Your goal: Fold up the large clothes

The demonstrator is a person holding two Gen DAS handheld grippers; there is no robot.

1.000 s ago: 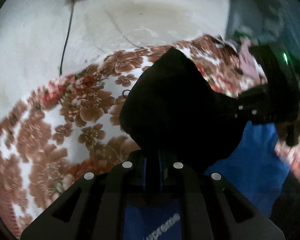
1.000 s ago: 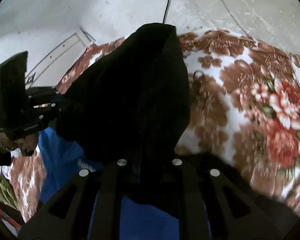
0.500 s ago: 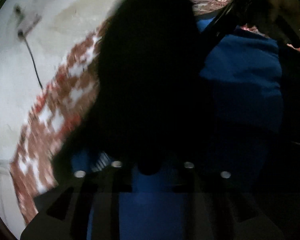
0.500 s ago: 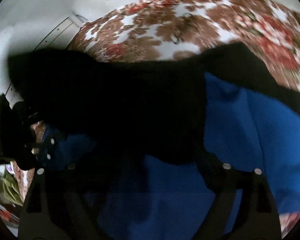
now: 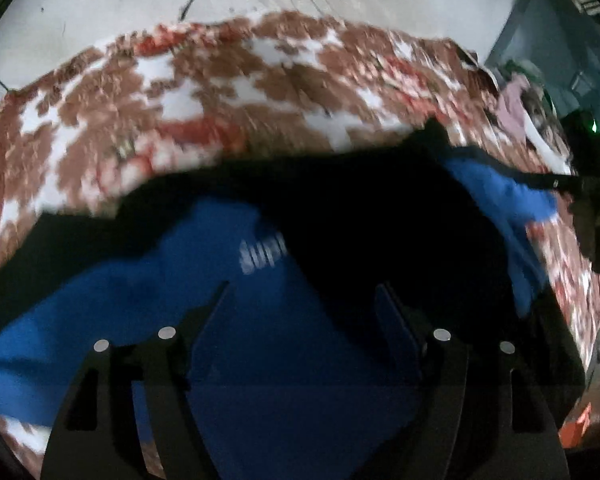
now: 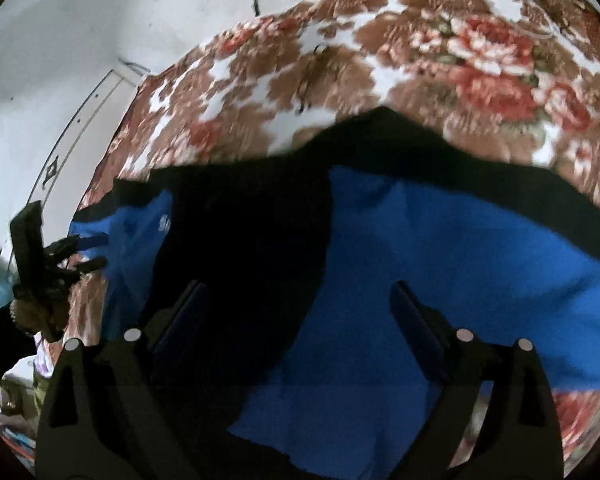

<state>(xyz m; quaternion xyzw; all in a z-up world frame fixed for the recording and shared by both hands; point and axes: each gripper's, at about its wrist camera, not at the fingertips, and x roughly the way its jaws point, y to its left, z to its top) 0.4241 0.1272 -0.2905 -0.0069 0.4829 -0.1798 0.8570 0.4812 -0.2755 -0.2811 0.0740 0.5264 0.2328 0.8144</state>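
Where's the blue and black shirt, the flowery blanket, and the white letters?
blue and black shirt (image 6: pixel 440 264): right wrist view, blue panel.
flowery blanket (image 6: pixel 484 68): right wrist view, a red flower beyond the shirt.
white letters (image 5: pixel 262 254): left wrist view, blurred print on the blue cloth.

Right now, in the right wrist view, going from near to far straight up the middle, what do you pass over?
right gripper, open over the cloth → blue and black garment → its black edge → floral bedspread → pale wall.
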